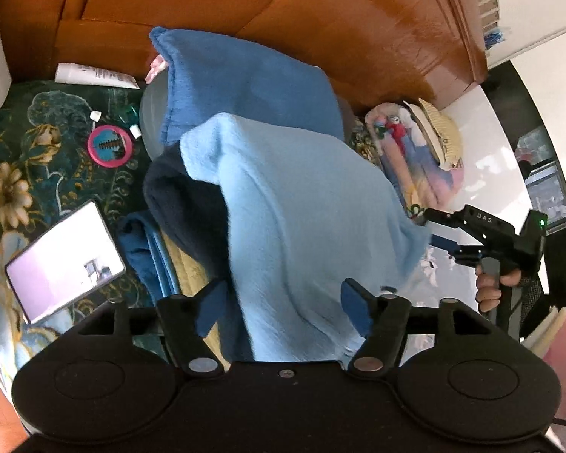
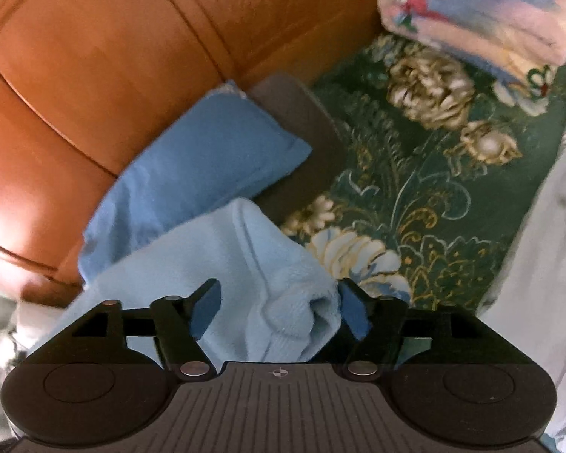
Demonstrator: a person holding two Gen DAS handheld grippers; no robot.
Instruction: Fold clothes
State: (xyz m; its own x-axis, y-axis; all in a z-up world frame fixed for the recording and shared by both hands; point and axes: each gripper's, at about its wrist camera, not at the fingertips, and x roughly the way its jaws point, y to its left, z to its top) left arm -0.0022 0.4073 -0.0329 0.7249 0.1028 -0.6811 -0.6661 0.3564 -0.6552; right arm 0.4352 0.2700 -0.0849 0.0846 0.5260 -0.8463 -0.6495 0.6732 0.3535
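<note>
A light blue fleece cloth [image 1: 294,196] lies draped over a pile of clothes on the bed. Beneath it sit a mid-blue cloth [image 1: 245,79], a navy piece [image 1: 185,204] and folded blue and yellow layers [image 1: 158,253]. My left gripper [image 1: 283,290] stands open at the cloth's near edge, with the fabric between its fingers but not pinched. My right gripper [image 2: 279,290] is open too, and a bunched corner of the light blue cloth [image 2: 222,256] rests against its right finger. In the left wrist view the right gripper [image 1: 430,228] sits at the cloth's right edge, held by a hand [image 1: 490,287].
A green floral bedspread [image 2: 434,188] covers the bed, with a wooden headboard [image 1: 283,0] behind it. A phone [image 1: 64,260], a pink round item [image 1: 109,146] and a white tube [image 1: 94,75] lie to the left. At the right, a folded floral blanket [image 1: 422,173] carries a straw hat [image 1: 441,132].
</note>
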